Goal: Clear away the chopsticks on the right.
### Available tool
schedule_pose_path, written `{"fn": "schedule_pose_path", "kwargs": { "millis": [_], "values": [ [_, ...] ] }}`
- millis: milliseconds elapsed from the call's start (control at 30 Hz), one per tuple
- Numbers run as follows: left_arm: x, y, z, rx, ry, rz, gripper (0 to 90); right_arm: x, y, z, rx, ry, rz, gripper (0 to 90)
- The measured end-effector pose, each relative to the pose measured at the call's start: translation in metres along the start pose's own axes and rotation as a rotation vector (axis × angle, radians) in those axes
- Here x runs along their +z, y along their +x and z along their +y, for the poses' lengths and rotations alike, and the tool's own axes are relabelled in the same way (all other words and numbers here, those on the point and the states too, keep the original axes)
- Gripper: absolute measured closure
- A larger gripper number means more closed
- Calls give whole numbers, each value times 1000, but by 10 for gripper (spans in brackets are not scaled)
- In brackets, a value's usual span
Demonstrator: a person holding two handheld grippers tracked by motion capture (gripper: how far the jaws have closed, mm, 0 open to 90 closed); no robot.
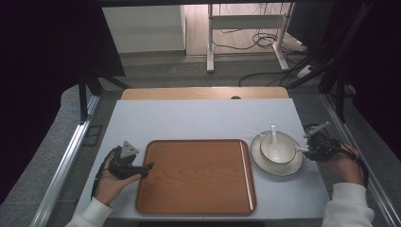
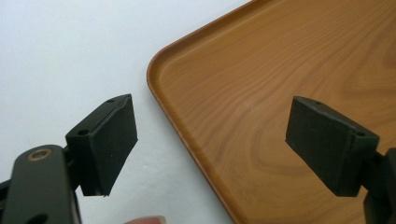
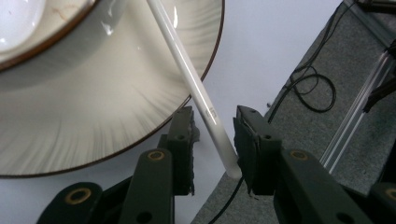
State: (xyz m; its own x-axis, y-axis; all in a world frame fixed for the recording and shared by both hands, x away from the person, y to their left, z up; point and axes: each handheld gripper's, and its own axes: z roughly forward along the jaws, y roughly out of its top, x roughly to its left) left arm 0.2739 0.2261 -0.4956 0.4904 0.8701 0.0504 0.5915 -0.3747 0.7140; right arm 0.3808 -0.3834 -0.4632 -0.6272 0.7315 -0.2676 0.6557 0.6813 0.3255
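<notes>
A cream plate [image 1: 283, 170] [image 3: 93, 107] at the table's right holds a white bowl [image 1: 276, 150] [image 3: 18, 23] with a white spoon [image 1: 273, 134] in it. A white chopstick [image 1: 300, 148] [image 3: 187, 79] lies across the plate, its end sticking out over the right rim. My right gripper [image 1: 309, 150] [image 3: 212, 135] is open around that end; the stick rests against one pad, with a gap to the other. My left gripper [image 1: 147, 168] [image 2: 210, 135] is open and straddles the near-left corner of the wooden tray [image 1: 198, 175] [image 2: 280, 70], nothing between its jaws.
A second white chopstick [image 1: 245, 175] lies inside the tray along its right side. The white table top [image 1: 198, 118] ends just right of the plate, where grey floor with cables [image 3: 308, 88] and a metal rail [image 3: 359, 112] begin.
</notes>
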Motion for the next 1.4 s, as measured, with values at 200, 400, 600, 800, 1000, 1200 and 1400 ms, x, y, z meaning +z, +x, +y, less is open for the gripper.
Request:
{"fn": "schedule_pose_path", "kwargs": {
  "millis": [200,400,600,800,1000,1200,1400],
  "values": [
    [0,0,0,3,4,1,162,4,0,-2,-6,10,26,726],
    [0,0,0,1,1,-1,162,4,1,-2,-28,11,38,782],
    [-1,1,0,-1,-2,6,162,1,1,-2,-33,-2,45,824],
    [-1,2,0,-1,-3,9,162,-1,1,-3,-14,-1,60,830],
    [-2,2,0,-6,-9,16,161,-9,-3,-4,55,-25,69,833],
    [-2,2,1,-5,-10,17,161,-21,-9,-8,144,-90,71,834],
    [-2,2,1,-3,-10,20,160,-39,-11,-9,183,-183,82,834]
  ]
}}
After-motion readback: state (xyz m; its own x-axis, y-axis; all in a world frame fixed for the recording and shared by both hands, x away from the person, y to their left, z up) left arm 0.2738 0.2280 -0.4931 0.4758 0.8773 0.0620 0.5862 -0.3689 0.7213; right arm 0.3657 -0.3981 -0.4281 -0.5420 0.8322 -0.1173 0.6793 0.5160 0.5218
